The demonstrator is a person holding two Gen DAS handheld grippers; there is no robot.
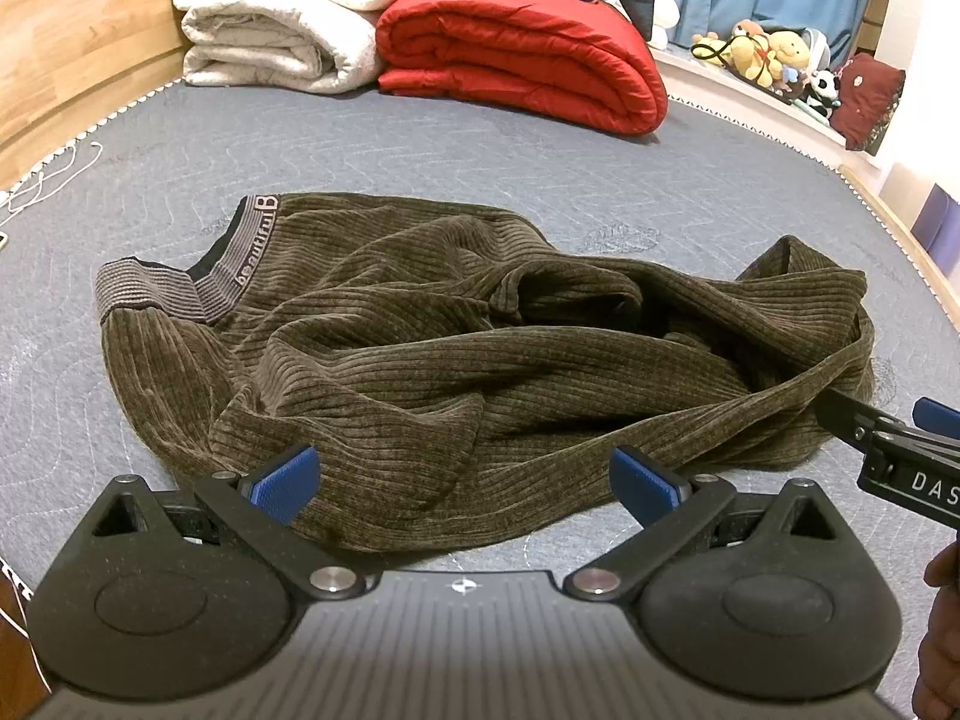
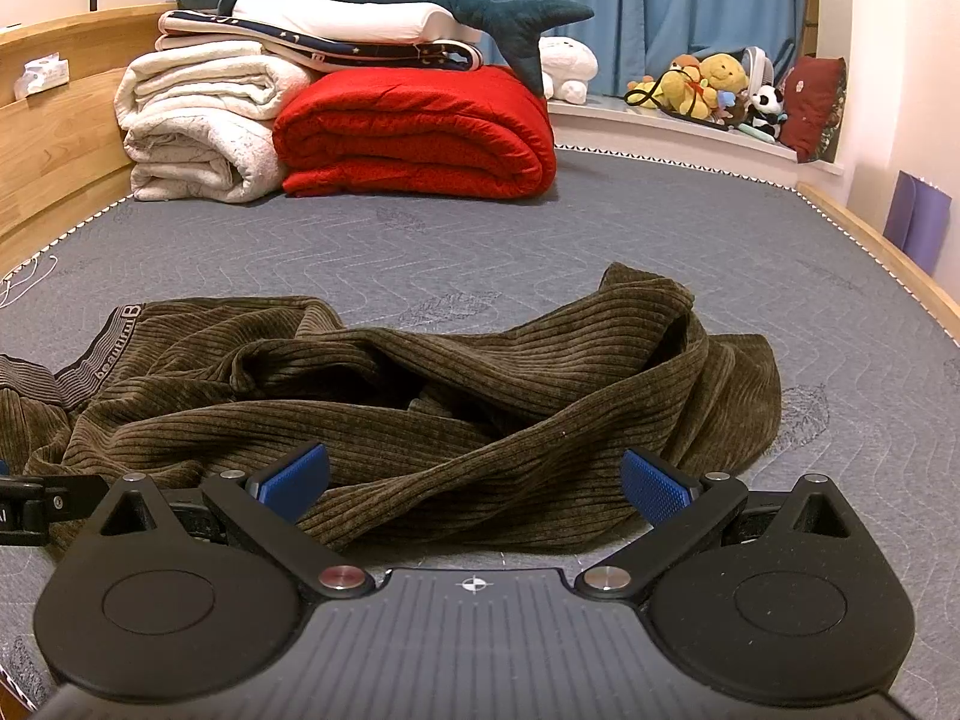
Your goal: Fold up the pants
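Pants [image 1: 420, 348] crumpled on bed [image 1: 540, 168], soft, limp corduroy, likely grippy; best taken at waistband [image 1: 240, 276]; both hand-held grippers, left [image 1: 462, 480] and right [image 2: 474, 483], wide, empty.

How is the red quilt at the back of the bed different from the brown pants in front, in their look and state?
The red quilt is neatly folded into a thick roll; the brown pants lie crumpled and twisted. The quilt's fabric is smooth and bright, while the pants are dark and ribbed, with a lettered grey waistband. The quilt sits beside a white blanket; the pants lie alone before both open grippers. Both rest on the grey mattress.
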